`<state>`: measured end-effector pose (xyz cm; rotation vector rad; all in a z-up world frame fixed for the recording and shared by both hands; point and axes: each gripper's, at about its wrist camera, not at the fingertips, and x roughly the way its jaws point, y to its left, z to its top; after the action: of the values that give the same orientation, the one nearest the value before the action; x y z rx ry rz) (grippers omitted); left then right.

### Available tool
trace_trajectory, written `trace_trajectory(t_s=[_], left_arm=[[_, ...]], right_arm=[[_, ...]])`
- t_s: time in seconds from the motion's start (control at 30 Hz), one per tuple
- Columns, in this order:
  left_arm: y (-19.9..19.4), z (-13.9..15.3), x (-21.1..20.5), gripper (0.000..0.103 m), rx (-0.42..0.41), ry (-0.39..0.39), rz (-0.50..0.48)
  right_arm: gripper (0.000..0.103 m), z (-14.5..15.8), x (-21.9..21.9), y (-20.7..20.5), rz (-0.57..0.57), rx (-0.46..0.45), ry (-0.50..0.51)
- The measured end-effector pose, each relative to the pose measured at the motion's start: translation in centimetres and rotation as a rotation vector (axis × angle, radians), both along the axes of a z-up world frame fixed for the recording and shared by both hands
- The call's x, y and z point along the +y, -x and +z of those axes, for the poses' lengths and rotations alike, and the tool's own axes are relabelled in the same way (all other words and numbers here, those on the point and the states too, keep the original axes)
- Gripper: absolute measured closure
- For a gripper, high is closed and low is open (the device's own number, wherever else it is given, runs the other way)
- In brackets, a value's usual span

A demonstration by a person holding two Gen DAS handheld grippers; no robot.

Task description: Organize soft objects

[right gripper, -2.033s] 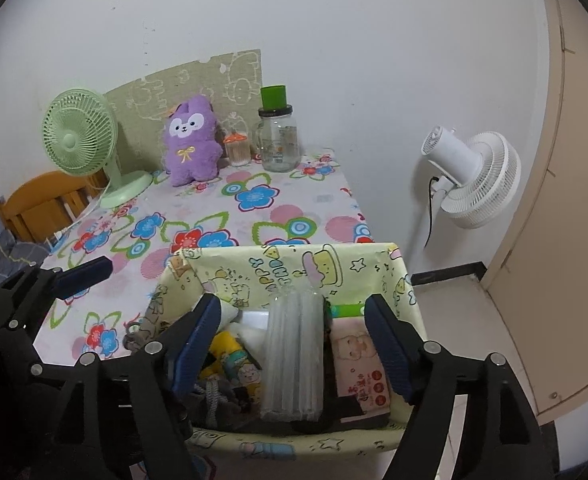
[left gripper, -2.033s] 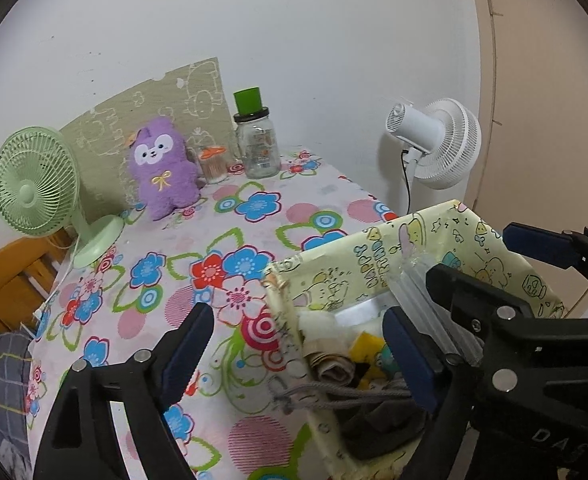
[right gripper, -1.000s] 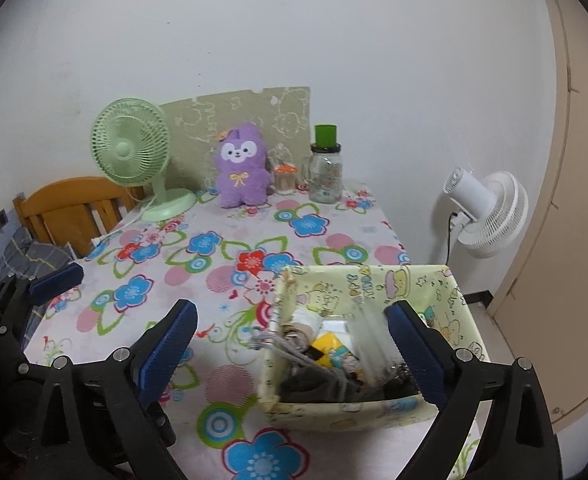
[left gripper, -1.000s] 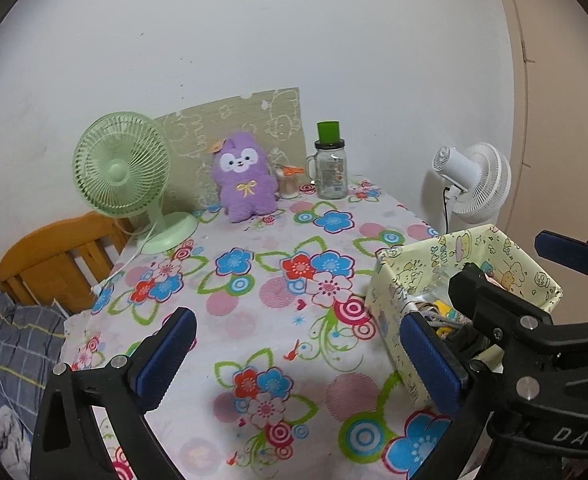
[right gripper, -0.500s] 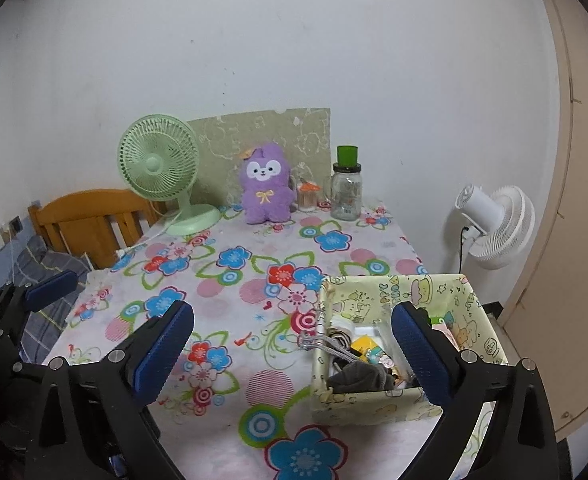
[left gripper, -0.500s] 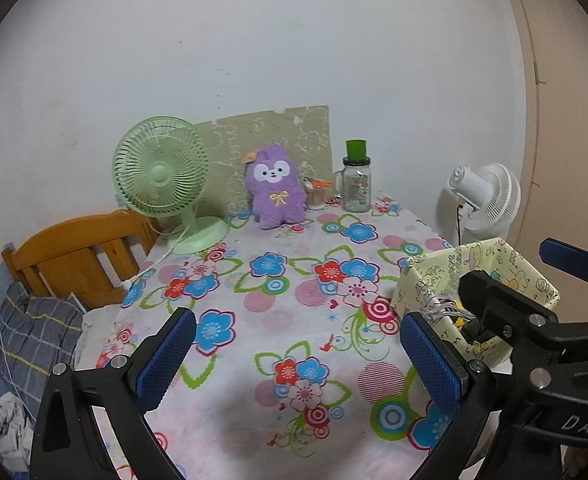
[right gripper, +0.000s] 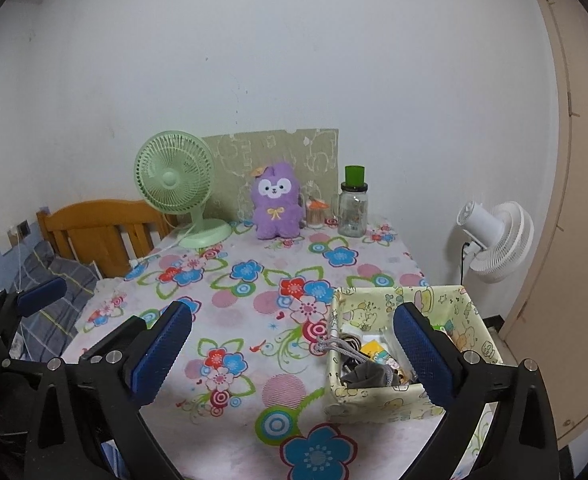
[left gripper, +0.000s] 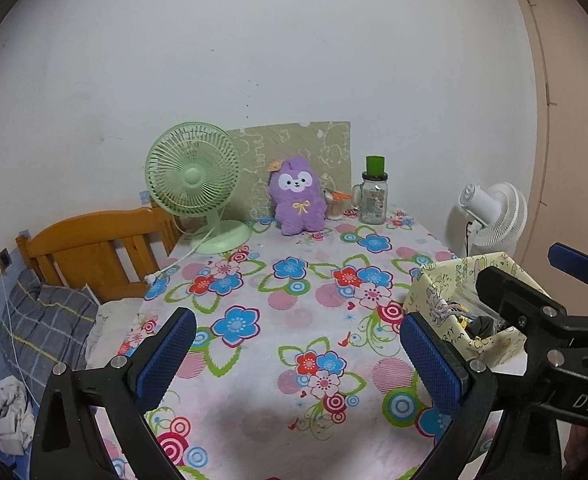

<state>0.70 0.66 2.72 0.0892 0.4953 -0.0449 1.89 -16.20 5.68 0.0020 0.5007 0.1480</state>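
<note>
At the table's far edge the plush (right gripper: 276, 206) sits upright by the wall; the box (right gripper: 403, 400) stands near, full. Both grippers (left gripper: 297, 354) (right gripper: 292, 350) hang above, wide apart, empty. Whether sorting starts or ends, I cannot tell.

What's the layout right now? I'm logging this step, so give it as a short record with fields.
surface: table with flowered cloth
soft toy: purple plush, upright at the far edge by the wall
left of plush: green fan
right of plush: glass jar with green lid
container: yellow fabric box, near right, holding mixed items
left gripper: open, empty
right gripper: open, empty
</note>
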Motion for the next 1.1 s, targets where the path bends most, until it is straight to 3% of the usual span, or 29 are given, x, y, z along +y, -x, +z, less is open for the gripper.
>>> trace_trajectory(t_s=[0.47, 1.1], left_arm=[[1.2, 1.1, 0.9, 0.0, -0.036, 0.022, 0.02], [1.8, 1.3, 0.4, 0.0, -0.046, 0.013, 0.003]], right_arm=[[0.0, 1.2, -0.6, 1.5, -0.031, -0.054, -0.015], [0.0, 1.2, -0.9, 1.7, -0.048, -0.052, -0.022]])
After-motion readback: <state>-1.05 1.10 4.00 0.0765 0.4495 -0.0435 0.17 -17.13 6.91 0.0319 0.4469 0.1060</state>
